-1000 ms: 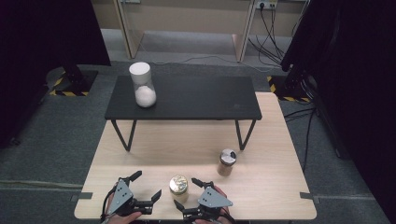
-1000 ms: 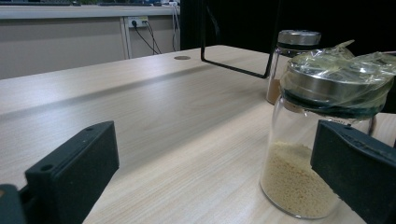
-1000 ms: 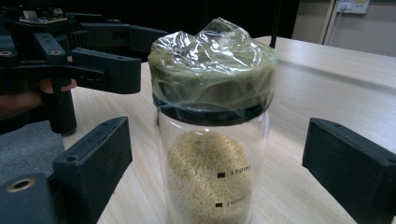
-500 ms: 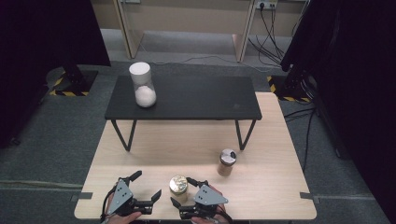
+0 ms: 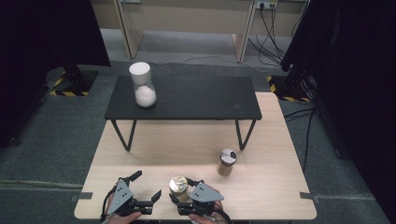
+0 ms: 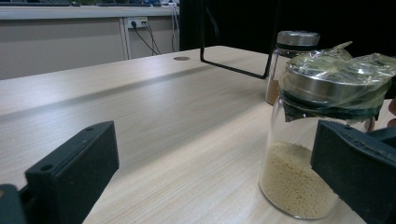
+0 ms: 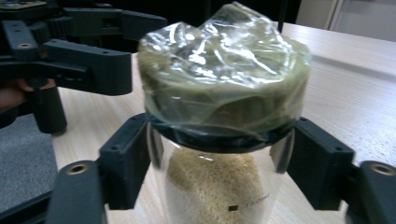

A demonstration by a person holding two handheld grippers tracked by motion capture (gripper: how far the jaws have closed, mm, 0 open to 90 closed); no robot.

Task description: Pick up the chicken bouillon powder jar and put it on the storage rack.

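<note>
Three jars in all: one glass jar of pale grains (image 5: 178, 185) with a plastic-wrapped lid at the near edge of the wooden surface (image 5: 154, 149), one smaller jar of brown powder (image 5: 227, 162) with a metal lid farther off to the right, and one tall white-capped jar (image 5: 141, 84) holding white powder on the far black bench (image 5: 196, 100). Two handheld tools, one per hand, both low at the near edge.

Left gripper (image 5: 145, 186) held level, aimed toward the far right, fingers (image 6: 74, 172) wide apart with bare wood between them; grain jar (image 6: 322, 135) just beside its right finger, not touched.

Right gripper (image 5: 186, 190) held level just right of the left one, grey three-cornered plate on top, hand beneath at the near edge. Fingers (image 7: 123, 161) having just been closing, now pressed on both sides of the grain jar (image 7: 219, 140), clamped on the glass right under the dark band of the lid. Jar upright on the wood, standing between the two tools, grains filling the lower part, crumpled clear wrap over the cap. Brown jar well apart from both tools, upright near the bench's right legs.
</note>
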